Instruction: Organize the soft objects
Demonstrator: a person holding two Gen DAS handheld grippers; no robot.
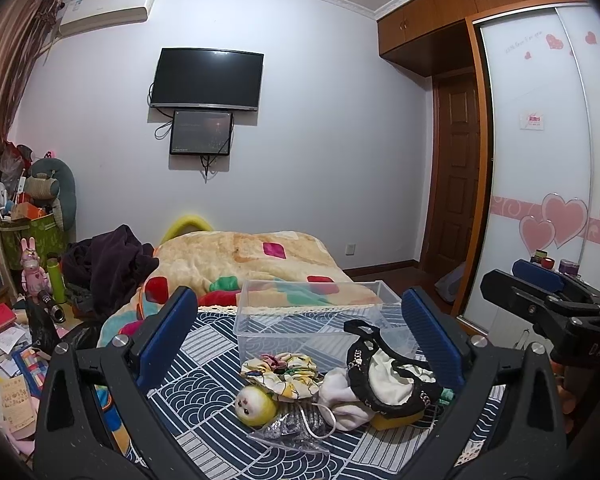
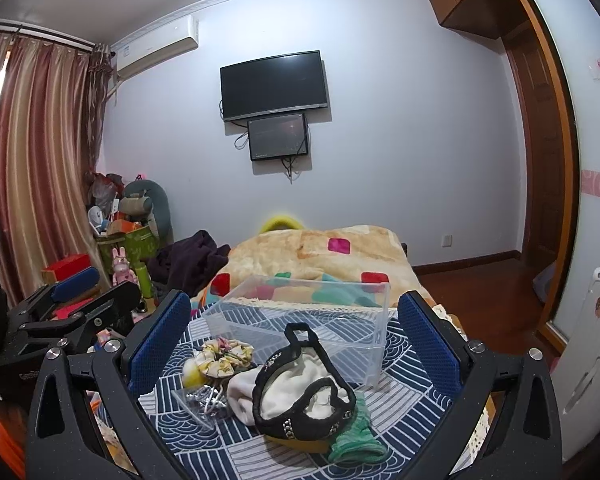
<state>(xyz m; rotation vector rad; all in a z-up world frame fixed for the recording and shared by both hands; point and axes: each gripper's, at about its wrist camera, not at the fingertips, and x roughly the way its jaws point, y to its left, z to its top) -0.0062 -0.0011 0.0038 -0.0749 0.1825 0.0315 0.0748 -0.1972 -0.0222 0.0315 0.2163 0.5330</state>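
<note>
Right now both grippers, the left gripper [image 1: 300, 340] and the right gripper [image 2: 296, 344], hang with jaws spread wide and nothing between them, above a small heap of soft things on the blue patterned cloth [image 1: 204, 360]. A black-trimmed pouch [image 2: 300, 392], a floral scrunchie [image 1: 284, 372] and a yellow-headed doll [image 1: 256, 404] lie touching one another. Just behind them stands a clear plastic box [image 1: 312, 312].

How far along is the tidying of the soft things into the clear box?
Nothing looks done: the clear box looks empty. Nothing is in hand; the left gripper and right gripper are open. Left: the scrunchie, yellow doll, black-trimmed pouch and green cloth lie outside it.
</note>
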